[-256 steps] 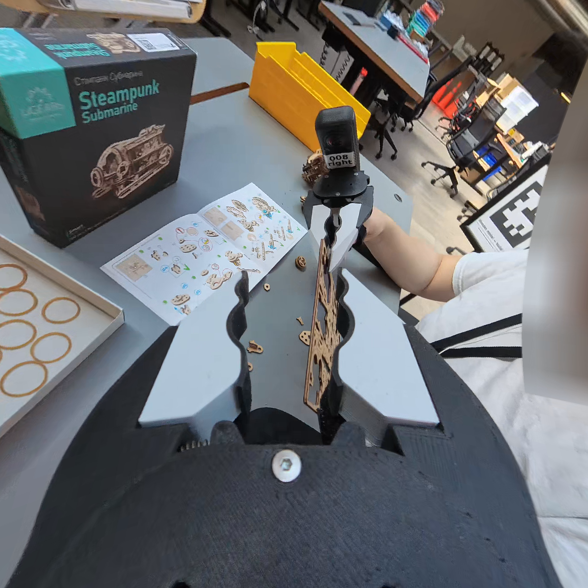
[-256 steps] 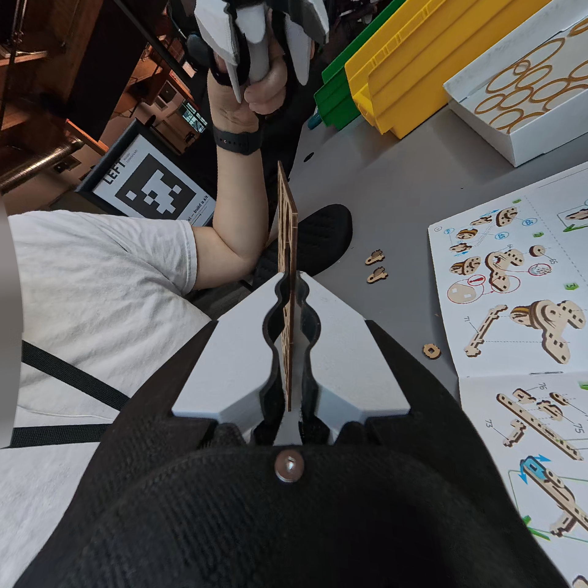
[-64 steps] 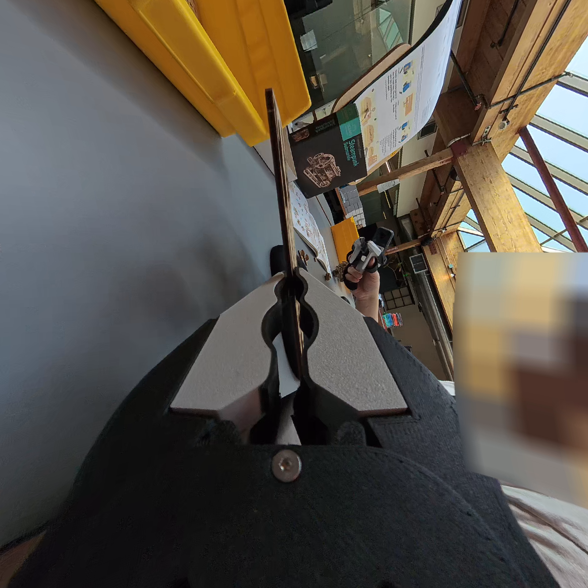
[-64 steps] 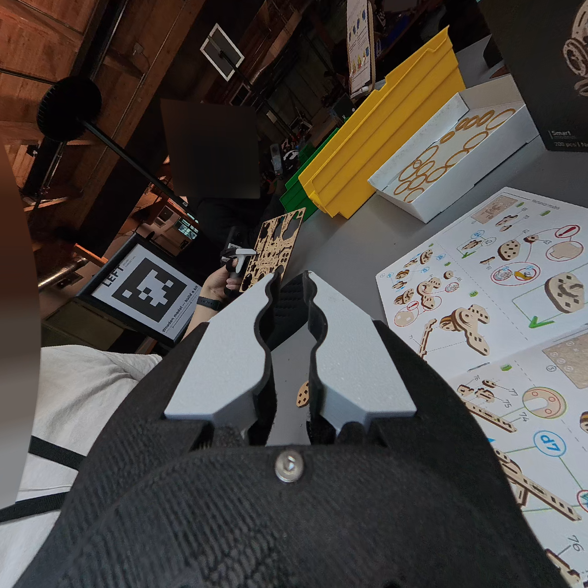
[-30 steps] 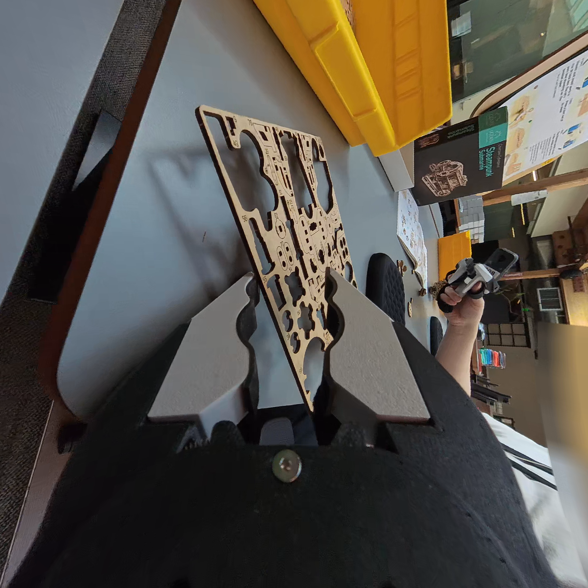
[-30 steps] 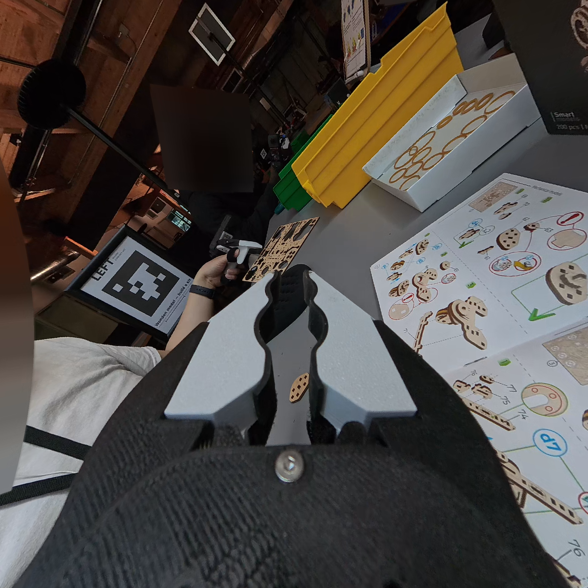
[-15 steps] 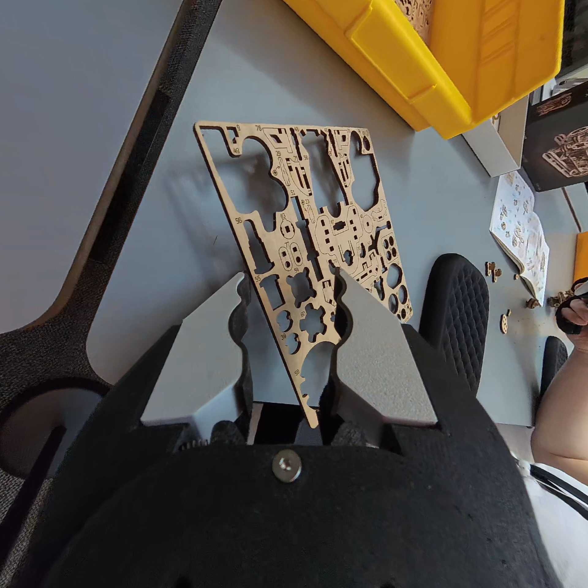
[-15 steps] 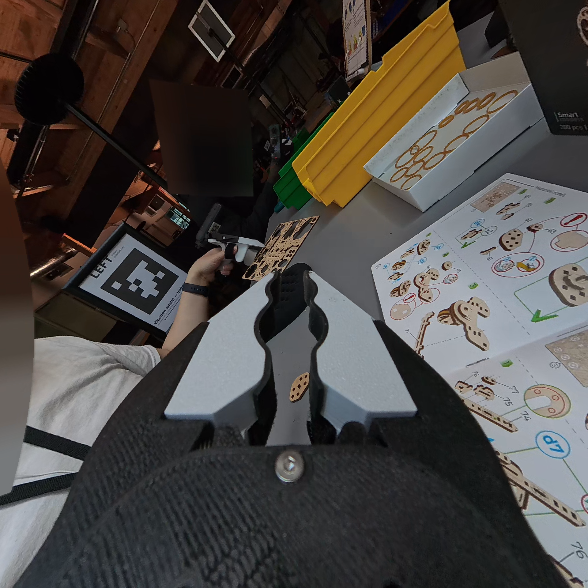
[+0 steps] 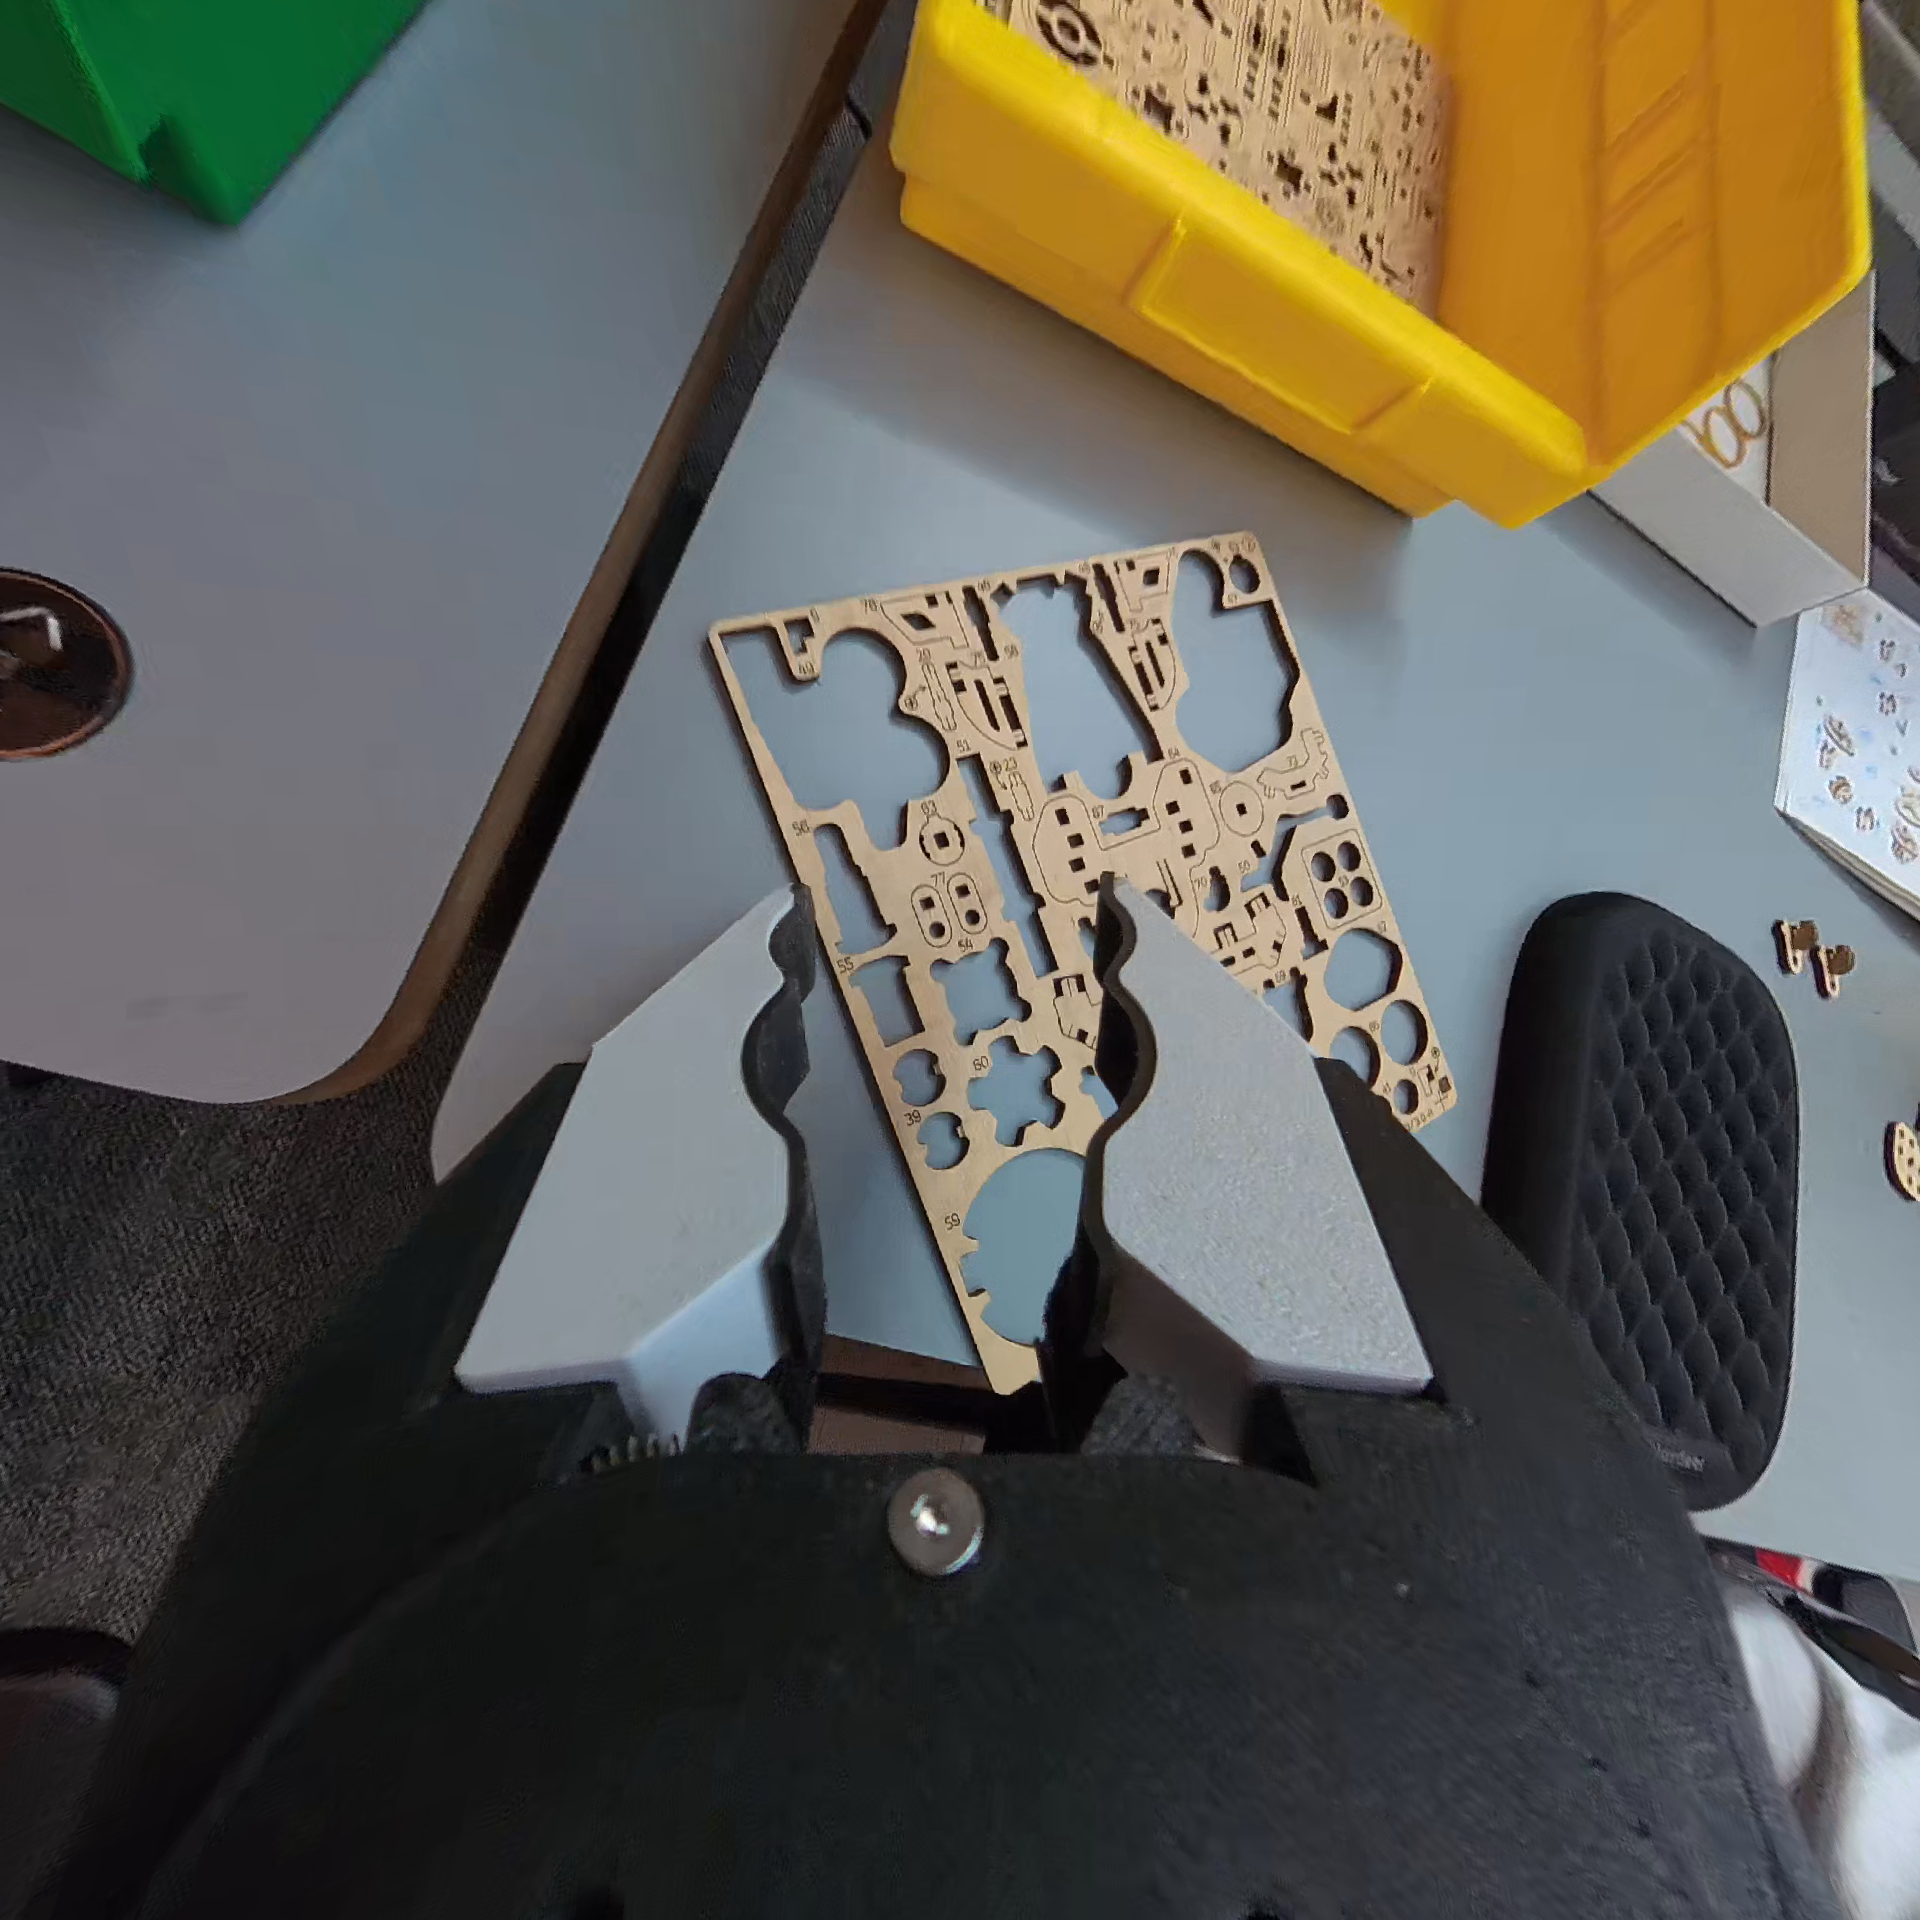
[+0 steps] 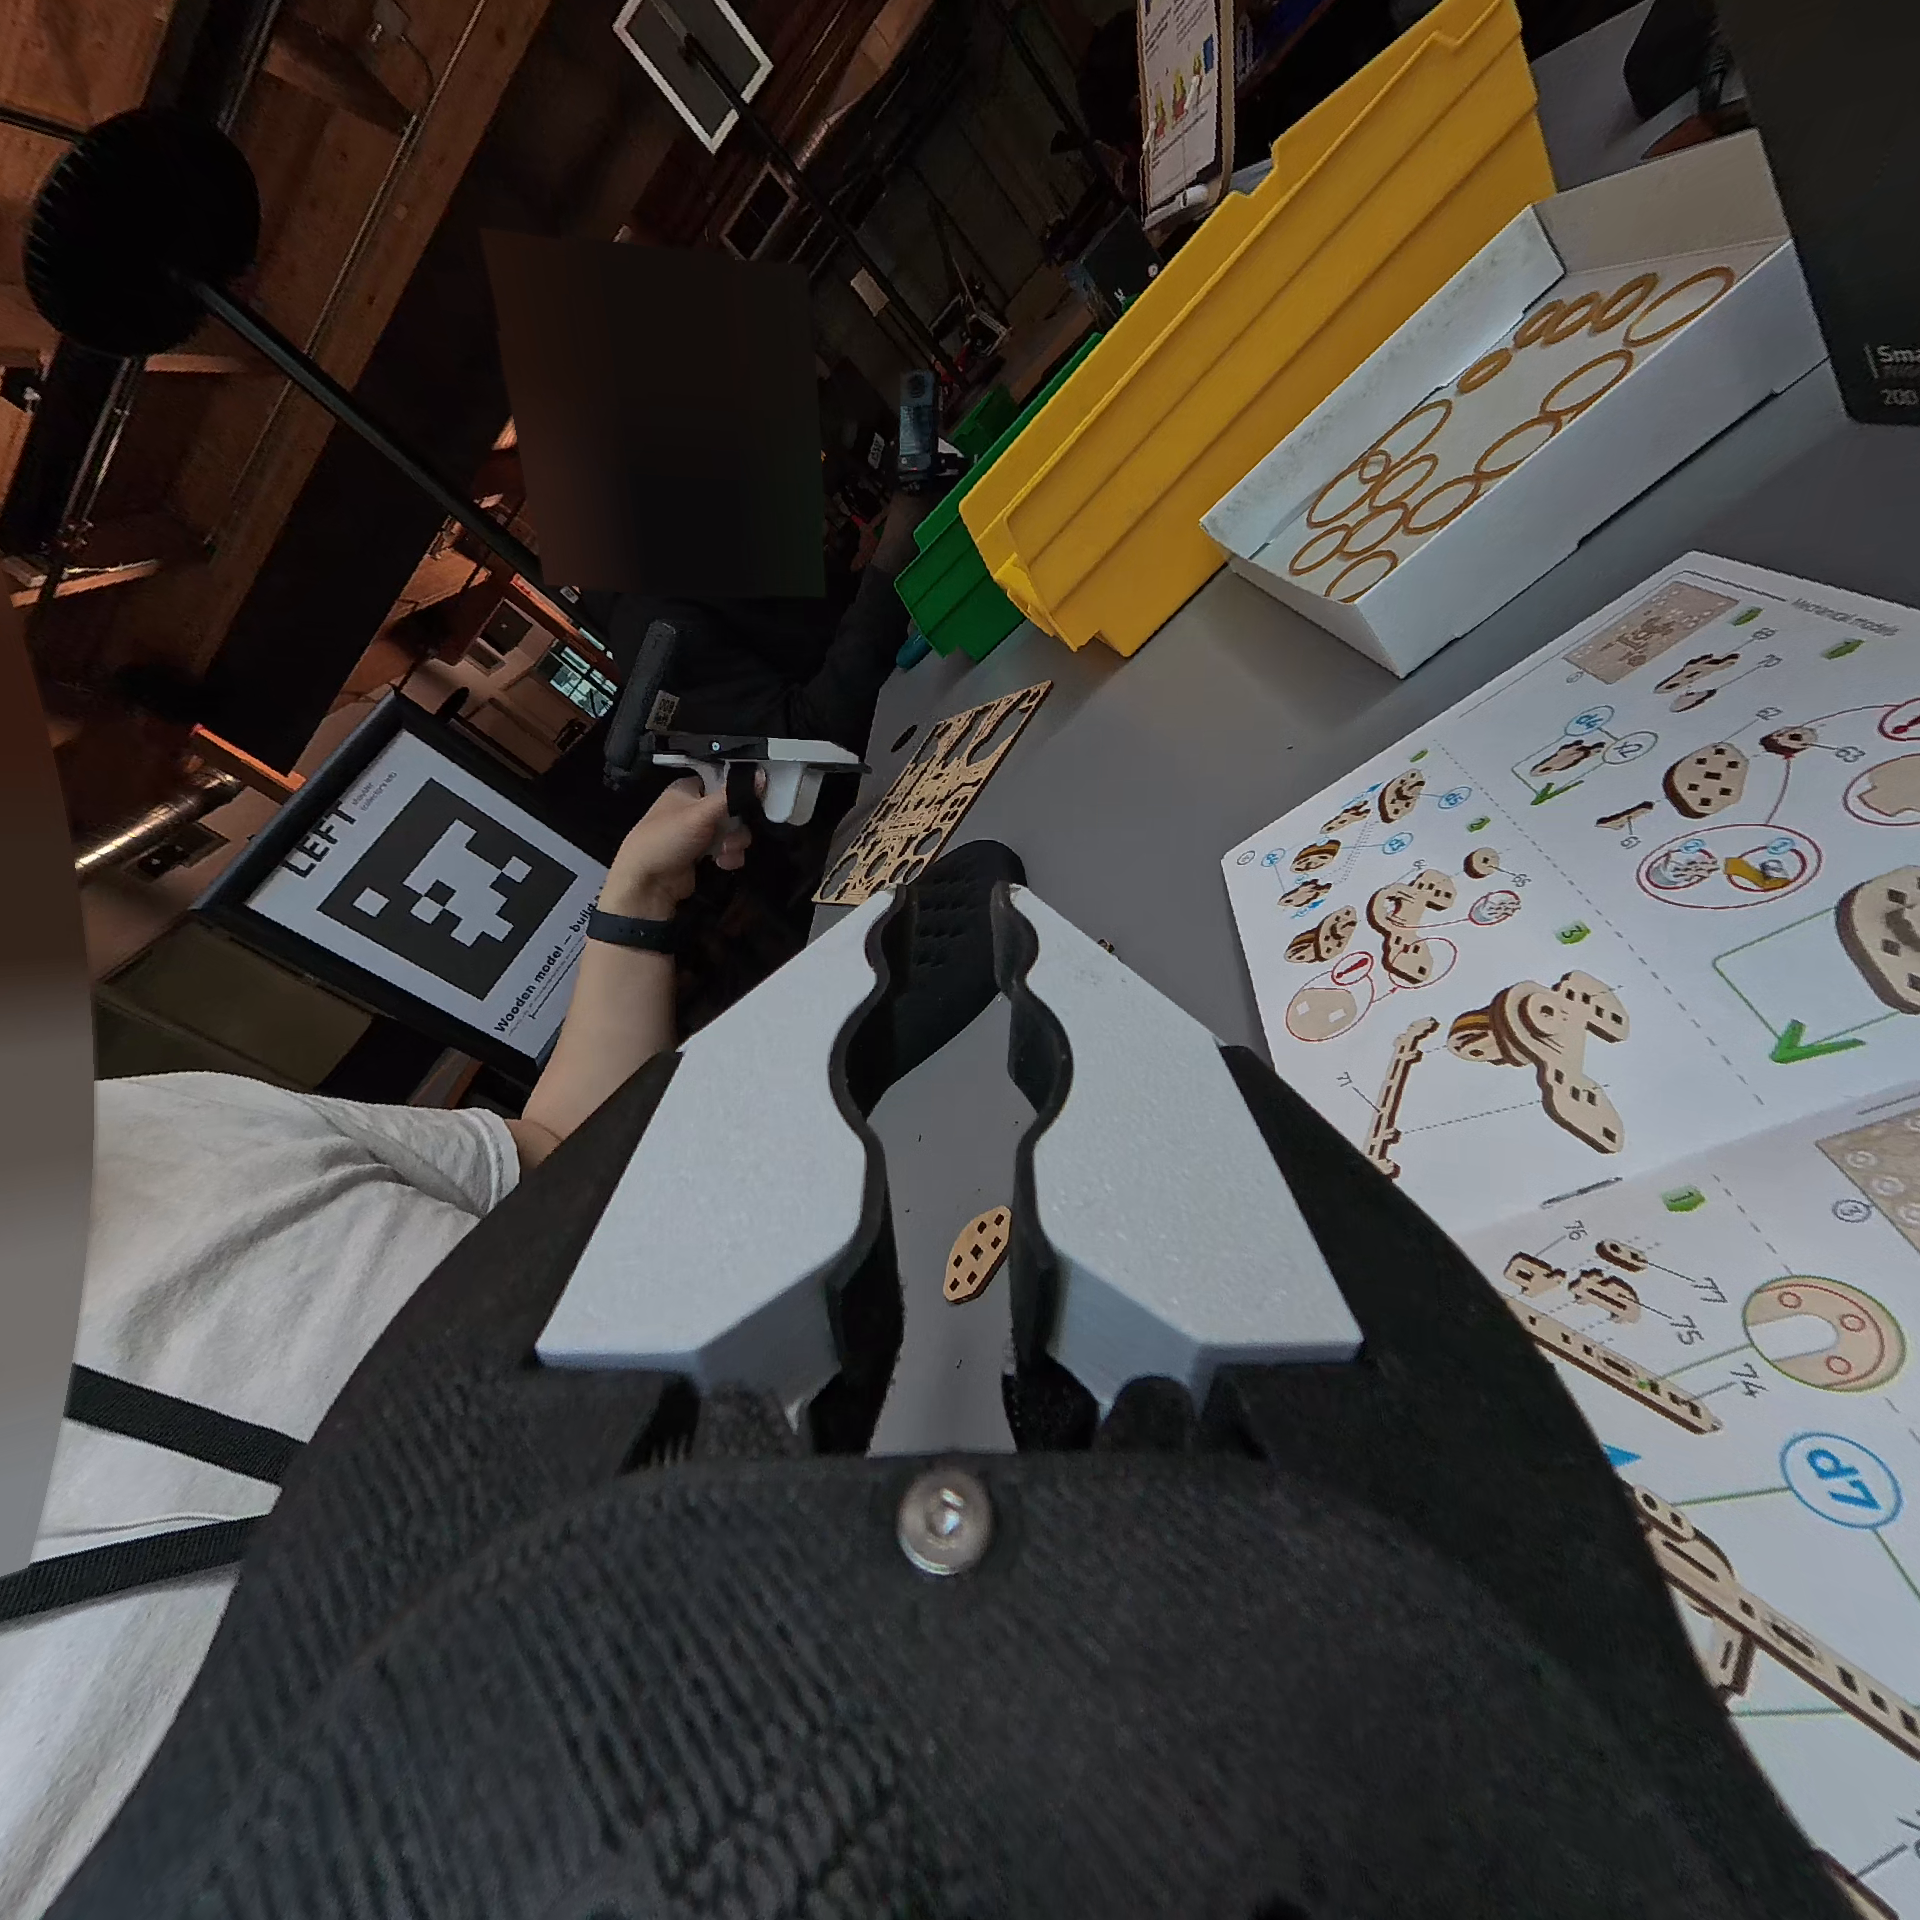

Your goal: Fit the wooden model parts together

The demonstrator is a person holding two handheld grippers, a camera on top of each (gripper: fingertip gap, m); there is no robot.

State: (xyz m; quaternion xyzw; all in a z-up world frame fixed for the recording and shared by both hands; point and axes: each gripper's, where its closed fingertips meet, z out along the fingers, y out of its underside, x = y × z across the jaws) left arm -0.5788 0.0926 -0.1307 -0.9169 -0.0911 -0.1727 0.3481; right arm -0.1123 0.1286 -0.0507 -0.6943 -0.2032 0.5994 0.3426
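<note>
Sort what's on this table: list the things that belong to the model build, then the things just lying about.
For the job:
wooden parts sheet
small oval wooden piece
instruction sheet
white box of wooden rings

Lying about:
yellow bin
green bin
black wrist rest

Left wrist view: looks steeply down along fingers (image 9: 1226, 1122), close above desk (image 9: 1039, 436). Right wrist view: low, near desk (image 10: 1143, 790), facing far left. Shared: wooden sheet (image 9: 1049, 831) (image 10: 935, 800), yellow bin (image 9: 1382, 239) (image 10: 1247, 395), black pad (image 9: 1652, 1184) (image 10: 956, 935).
</note>
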